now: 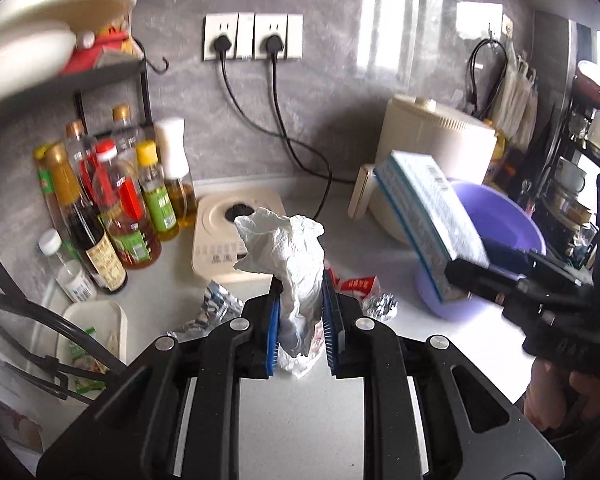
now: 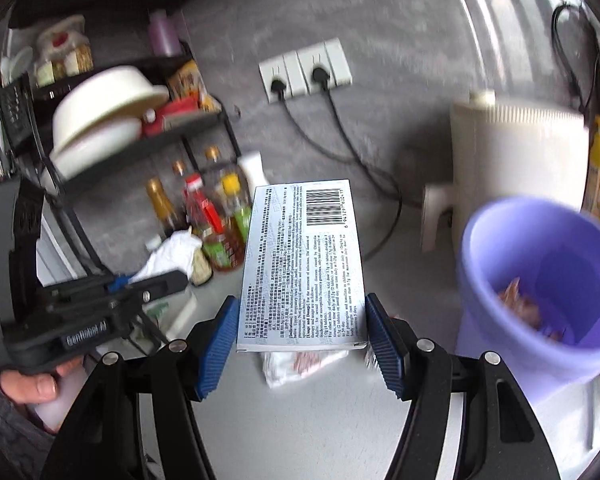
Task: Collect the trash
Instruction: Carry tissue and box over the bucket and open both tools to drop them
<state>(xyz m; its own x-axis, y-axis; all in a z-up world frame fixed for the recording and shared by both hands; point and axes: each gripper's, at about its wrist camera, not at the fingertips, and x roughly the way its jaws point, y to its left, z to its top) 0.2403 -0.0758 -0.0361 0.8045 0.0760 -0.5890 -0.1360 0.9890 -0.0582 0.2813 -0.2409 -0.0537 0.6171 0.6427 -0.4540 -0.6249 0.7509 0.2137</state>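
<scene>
Left tongs (image 1: 300, 304) are clamping a crumpled white paper towel (image 1: 288, 264), all soft wrinkles, sticking straight up between the ribbed blue pads (image 1: 273, 320) and held clear above the tabletop (image 1: 300, 420). Right tongs (image 2: 300, 336) are gripping a flat rectangular cardboard medicine box (image 2: 300, 264) by its long edges, barcode end pointing away, smooth printed card, also lifted off the pale speckled tabletop. Right next to it on the right a glossy lavender plastic basin (image 2: 540, 280) is sitting, round, with some pinkish scraps inside. Still lying on the tabletop under the tongs: two crinkly silver foil bits (image 1: 220, 304), a red-and-white wrapper (image 1: 358, 285), and one crumpled white wrapper (image 2: 300, 364) below the box. Further out a bunch of oil and sauce bottles (image 1: 112, 208) are crowding the left corner under a black wire shelf (image 1: 80, 76) that's carrying two stacked cream bowls (image 1: 48, 12). A cream ribbed appliance (image 1: 440, 140) is standing behind the basin, and two black plugs are sitting in the wall sockets (image 1: 252, 36).
</scene>
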